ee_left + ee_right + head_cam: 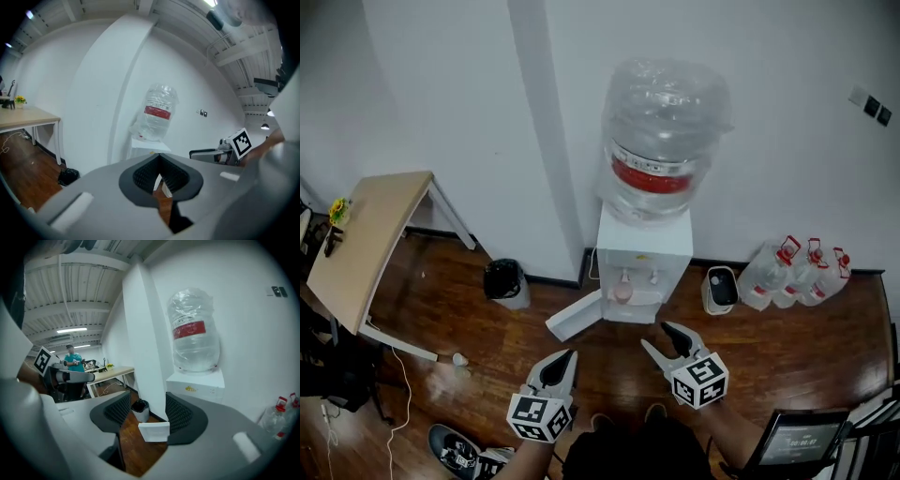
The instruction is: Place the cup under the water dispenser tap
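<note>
The white water dispenser (643, 246) stands against the wall with a large clear bottle (664, 131) on top. A small pinkish cup (622, 293) sits in its recess under the taps. My left gripper (569, 357) hovers in front of the dispenser, low and left, its jaws together with nothing in them. My right gripper (657, 336) is a little nearer the dispenser, jaws apart and empty. In the left gripper view the pads (174, 177) nearly meet below the dispenser (149, 149). The right gripper (147, 411) frames only floor and the open door panel (153, 431).
The dispenser's lower door (575, 316) hangs open to the left. A black bin (504, 279) and a wooden table (361, 244) stand left; a small white cup (460, 359) lies on the floor. A white bin (720, 289) and several water jugs (794, 272) stand right.
</note>
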Motion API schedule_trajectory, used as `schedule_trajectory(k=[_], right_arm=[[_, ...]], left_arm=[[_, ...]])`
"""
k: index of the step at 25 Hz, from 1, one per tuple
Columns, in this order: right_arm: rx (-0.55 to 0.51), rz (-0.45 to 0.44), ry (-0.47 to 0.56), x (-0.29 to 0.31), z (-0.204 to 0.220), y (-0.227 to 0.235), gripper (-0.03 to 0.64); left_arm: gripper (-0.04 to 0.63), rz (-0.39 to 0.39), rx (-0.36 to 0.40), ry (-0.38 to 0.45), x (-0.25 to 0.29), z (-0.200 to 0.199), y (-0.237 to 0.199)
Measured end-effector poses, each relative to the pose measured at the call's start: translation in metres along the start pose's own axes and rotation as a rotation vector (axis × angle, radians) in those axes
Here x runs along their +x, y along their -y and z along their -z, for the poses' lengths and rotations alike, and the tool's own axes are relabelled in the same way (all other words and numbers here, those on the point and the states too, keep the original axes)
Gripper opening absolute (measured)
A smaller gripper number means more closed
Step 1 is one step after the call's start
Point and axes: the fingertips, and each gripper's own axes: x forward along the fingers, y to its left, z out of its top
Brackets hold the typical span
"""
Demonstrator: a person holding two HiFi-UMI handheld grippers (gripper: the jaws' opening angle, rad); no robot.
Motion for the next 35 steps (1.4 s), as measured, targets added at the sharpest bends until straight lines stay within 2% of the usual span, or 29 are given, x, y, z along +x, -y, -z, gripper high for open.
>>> schedule_trajectory(k=[5, 9, 12, 13, 14, 22, 35], right_arm=[[-0.048, -0.077, 0.045, -0.050, -0.035, -0.013, 0.210], [-0.078, -0.114, 0.057, -0.087, -0.047, -0.019, 0.192], [-0.081, -0.105, 0.078, -0.109, -0.058, -0.013, 0.108], [-0.078, -0.112, 0.087, -0.115, -0.060, -0.014, 0.038], [-0.078, -0.119, 0.094, -0.120, -0.060, -0.015, 0.002], [-0.115, -0.123, 0.094, -0.139, -0.066, -0.019, 0.000], [-0.075, -0.096, 0.109, -0.140, -0.067, -0.012, 0.000]], left_arm=[[0.121, 0.002, 0.004, 0.048, -0.005, -0.019, 0.038], [0.129, 0.012, -0.040, 0.081, -0.013, -0.027, 0.074], [0.129, 0.042, -0.022, 0.071, -0.016, -0.028, 0.103], [0.129, 0.048, -0.012, 0.064, -0.018, -0.028, 0.110], [0.129, 0.052, -0.004, 0.058, -0.020, -0.027, 0.115], [0.130, 0.042, 0.016, 0.075, -0.032, -0.034, 0.129], [0.130, 0.041, 0.028, 0.078, -0.035, -0.039, 0.131]])
